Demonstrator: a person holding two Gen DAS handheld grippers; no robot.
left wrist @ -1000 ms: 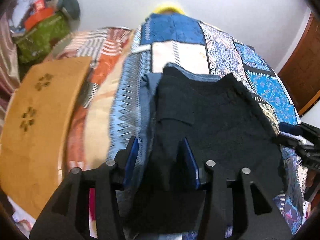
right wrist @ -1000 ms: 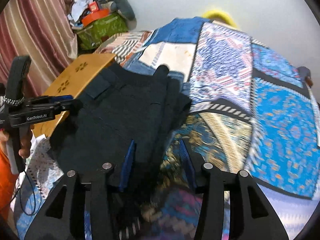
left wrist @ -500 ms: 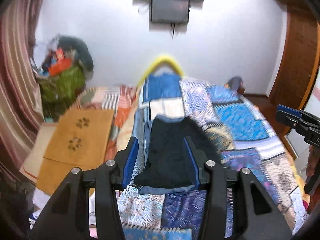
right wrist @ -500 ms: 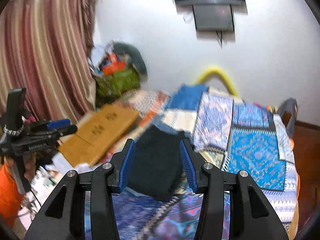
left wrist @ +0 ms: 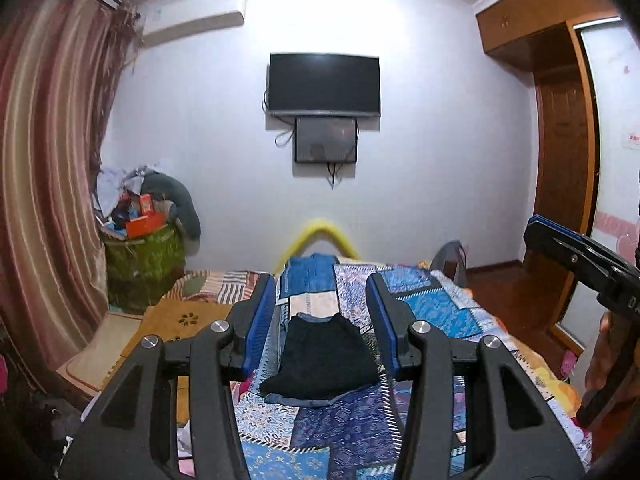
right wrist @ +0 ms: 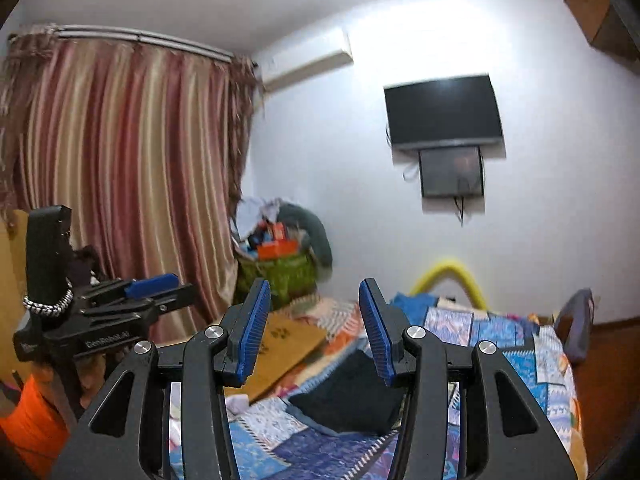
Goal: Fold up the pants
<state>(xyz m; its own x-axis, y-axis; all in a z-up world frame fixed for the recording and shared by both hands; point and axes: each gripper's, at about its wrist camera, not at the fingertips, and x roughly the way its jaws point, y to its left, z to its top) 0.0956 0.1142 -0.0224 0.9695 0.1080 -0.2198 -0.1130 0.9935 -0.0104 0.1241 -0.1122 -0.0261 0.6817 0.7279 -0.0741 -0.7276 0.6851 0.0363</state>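
The black pants (left wrist: 323,356) lie folded in a compact rectangle on the blue patchwork bedspread (left wrist: 432,304), on top of a blue denim piece whose edges show around them. They also show in the right wrist view (right wrist: 352,396). My left gripper (left wrist: 322,320) is open and empty, held well back from and above the pants. My right gripper (right wrist: 316,324) is open and empty too, also far back. Each gripper shows at the edge of the other's view, the right one (left wrist: 576,256) and the left one (right wrist: 120,308).
A wooden board with flower cut-outs (left wrist: 176,328) lies left of the bed. A green basket piled with clutter (left wrist: 140,256) stands by the striped curtain (left wrist: 48,184). A TV (left wrist: 323,84) hangs on the far wall. A wooden wardrobe (left wrist: 560,160) stands at right.
Both grippers have pulled up and back from the pants, which lay right at the fingers a second ago and now look small and distant. Both stay open.
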